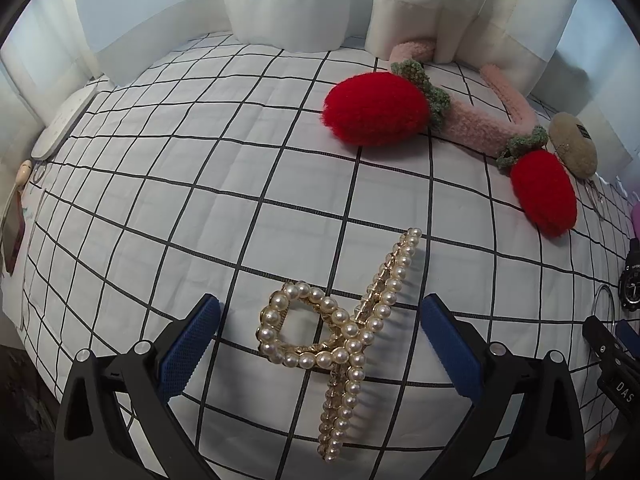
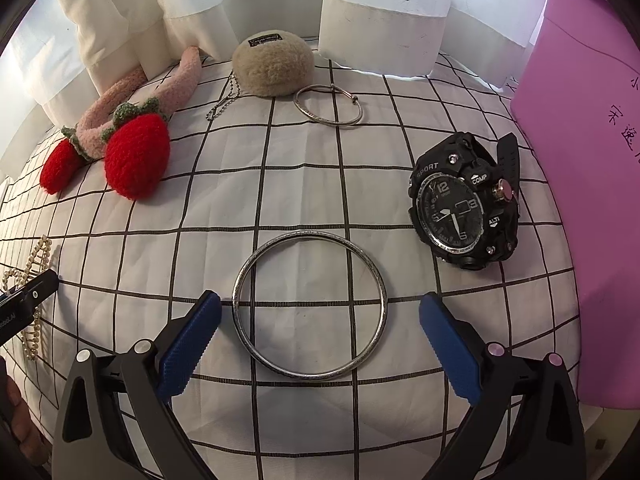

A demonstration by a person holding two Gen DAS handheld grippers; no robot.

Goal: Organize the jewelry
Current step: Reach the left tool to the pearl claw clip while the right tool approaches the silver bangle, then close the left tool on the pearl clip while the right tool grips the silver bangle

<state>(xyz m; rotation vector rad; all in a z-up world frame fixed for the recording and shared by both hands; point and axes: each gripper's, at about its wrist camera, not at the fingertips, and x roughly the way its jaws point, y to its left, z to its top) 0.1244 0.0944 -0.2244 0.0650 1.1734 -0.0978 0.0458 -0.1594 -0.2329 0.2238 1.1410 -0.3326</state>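
Observation:
A pearl hair claw [image 1: 340,336] lies on the checked cloth [image 1: 200,200] between the wide-open fingers of my left gripper [image 1: 320,324]. The claw is not gripped. A large silver bangle [image 2: 310,306] lies flat between the open fingers of my right gripper [image 2: 320,324], also not gripped. A black sport watch [image 2: 464,208] sits to the right of the bangle. A thinner silver bangle [image 2: 328,110] lies farther back. The pearl claw shows at the left edge of the right wrist view [image 2: 34,280].
A pink fuzzy headband with two red strawberries [image 1: 372,110] [image 2: 136,160] lies at the back. A beige plush pouch [image 2: 274,64] with a ball chain is behind the thin bangle. A purple box [image 2: 580,160] stands at the right. White curtains hang behind.

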